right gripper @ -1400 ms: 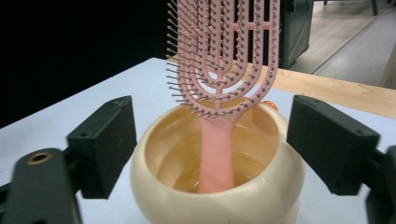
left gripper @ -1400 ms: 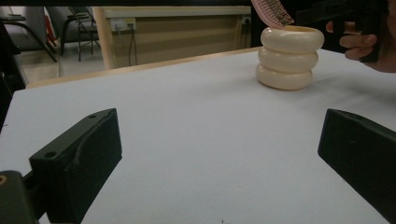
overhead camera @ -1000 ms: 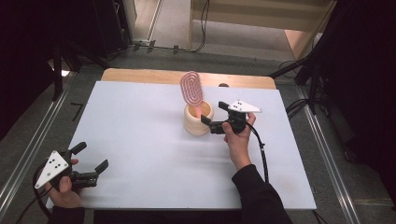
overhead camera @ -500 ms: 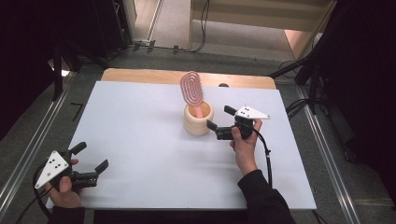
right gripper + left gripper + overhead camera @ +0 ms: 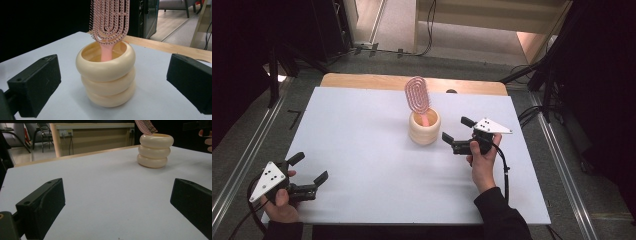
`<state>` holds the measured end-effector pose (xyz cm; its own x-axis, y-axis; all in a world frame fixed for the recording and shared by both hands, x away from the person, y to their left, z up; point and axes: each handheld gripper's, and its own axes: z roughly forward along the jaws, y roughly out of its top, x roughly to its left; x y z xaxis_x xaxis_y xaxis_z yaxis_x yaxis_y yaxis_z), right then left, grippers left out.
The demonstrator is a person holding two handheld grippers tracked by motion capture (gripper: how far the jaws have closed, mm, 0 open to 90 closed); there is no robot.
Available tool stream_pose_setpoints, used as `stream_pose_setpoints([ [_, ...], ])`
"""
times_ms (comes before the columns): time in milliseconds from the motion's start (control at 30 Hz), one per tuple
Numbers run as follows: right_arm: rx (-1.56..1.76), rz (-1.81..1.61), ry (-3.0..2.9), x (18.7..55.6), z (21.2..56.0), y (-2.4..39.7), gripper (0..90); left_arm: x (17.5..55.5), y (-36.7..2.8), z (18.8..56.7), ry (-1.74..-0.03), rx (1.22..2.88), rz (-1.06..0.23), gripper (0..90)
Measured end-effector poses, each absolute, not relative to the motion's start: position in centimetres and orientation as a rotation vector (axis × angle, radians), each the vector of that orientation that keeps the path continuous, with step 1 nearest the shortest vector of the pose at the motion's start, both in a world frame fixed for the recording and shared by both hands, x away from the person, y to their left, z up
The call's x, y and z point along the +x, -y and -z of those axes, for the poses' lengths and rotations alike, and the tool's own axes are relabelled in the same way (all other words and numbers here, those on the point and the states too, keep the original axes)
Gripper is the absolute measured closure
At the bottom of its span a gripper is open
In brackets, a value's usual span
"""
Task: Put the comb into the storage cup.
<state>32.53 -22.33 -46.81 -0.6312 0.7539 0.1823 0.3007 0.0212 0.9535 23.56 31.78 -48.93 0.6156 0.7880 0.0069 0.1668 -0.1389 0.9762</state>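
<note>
A pink plastic vented hairbrush (image 5: pixel 417 95), judged light and stiff, is being kept handle-down in a cream three-ringed holder (image 5: pixel 424 128) mid-table, best gripped at its bare neck, while the right gripper (image 5: pixel 456 135), jaws apart, is being held at its 3 o'clock, the left gripper (image 5: pixel 309 168) likewise open.

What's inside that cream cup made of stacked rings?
A pink hairbrush stands handle-down in the cream ringed cup, its bristled head sticking out above the rim. The handle's lower end and the cup's bottom are hidden by the cup's wall.
</note>
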Motion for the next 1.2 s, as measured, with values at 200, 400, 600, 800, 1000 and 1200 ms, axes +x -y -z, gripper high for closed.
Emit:
stream_pose_setpoints([
  [200,1.066,-1.642,-1.927,31.7,46.6,23.0,0.0,23.5,-31.8,48.9,-0.803,1.656,-0.656,0.3],
  [400,1.060,-1.635,-1.922,31.1,46.7,23.7,0.0,23.5,-31.8,48.9,-0.801,1.656,-0.656,0.3],
  [600,1.071,-1.638,-1.910,30.4,46.9,24.6,0.0,23.5,-31.7,48.9,-0.802,1.657,-0.657,0.3],
  [800,1.078,-1.624,-1.905,29.8,47.0,25.4,0.0,23.5,-31.7,48.9,-0.803,1.658,-0.658,0.3],
  [1000,1.082,-1.625,-1.887,29.1,46.9,26.3,0.0,23.5,-31.7,48.9,-0.803,1.662,-0.660,0.3],
  [1200,1.084,-1.612,-1.878,28.6,46.8,27.1,0.0,23.5,-31.7,48.9,-0.802,1.659,-0.660,0.3],
])
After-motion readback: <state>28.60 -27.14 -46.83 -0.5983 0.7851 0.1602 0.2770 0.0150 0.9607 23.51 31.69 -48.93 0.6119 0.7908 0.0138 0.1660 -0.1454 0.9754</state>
